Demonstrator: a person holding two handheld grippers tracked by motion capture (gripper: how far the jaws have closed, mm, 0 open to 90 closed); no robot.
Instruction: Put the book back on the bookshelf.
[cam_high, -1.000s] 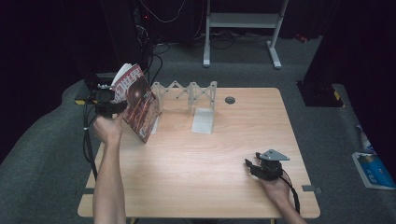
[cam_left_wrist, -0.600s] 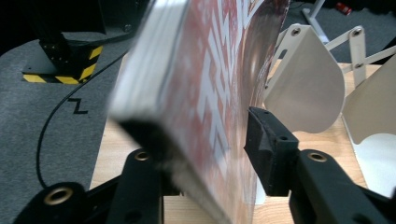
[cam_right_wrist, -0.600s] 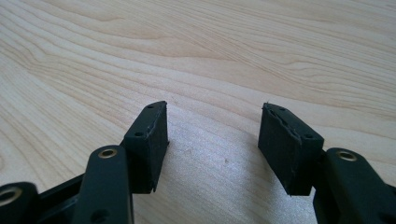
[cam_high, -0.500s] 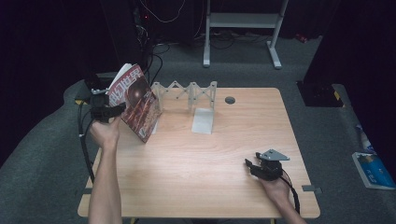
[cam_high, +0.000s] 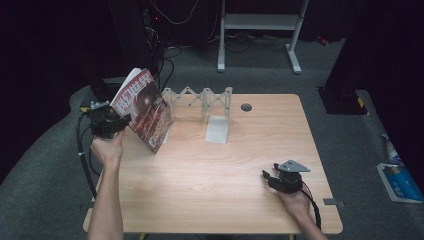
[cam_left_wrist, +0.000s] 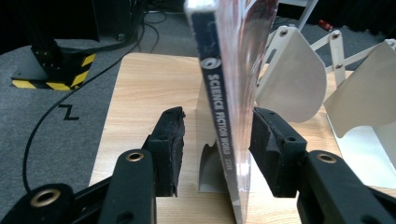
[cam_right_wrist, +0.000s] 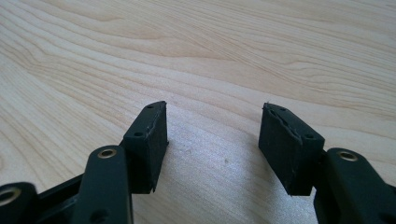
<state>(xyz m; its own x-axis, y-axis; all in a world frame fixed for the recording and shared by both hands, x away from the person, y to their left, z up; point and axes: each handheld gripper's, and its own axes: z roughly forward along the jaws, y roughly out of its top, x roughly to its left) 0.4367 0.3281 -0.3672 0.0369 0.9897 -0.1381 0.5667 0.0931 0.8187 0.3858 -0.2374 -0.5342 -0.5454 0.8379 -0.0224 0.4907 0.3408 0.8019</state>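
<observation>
Counter (cam_high: 210, 170) wood; my left arm stretched forward at its left edge, my left gripper (cam_left_wrist: 217, 140) fingers apart around a magazine (cam_high: 145, 107) standing tilted at the white folding rack (cam_high: 200, 100); my right gripper (cam_right_wrist: 212, 140) low near the front right, fingers apart, holding nothing

Grey carpet floor (cam_high: 350, 140) (dark surroundings), white metal stand (cam_high: 260, 22) behind.

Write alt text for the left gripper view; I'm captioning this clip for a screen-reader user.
A magazine stands upright, spine toward the camera, between the left gripper's two open black jaws, the right-hand pad close against its cover and the left-hand one apart from it. Behind it, white fan-shaped dividers of a folding rack stand on a light wooden table.
</observation>
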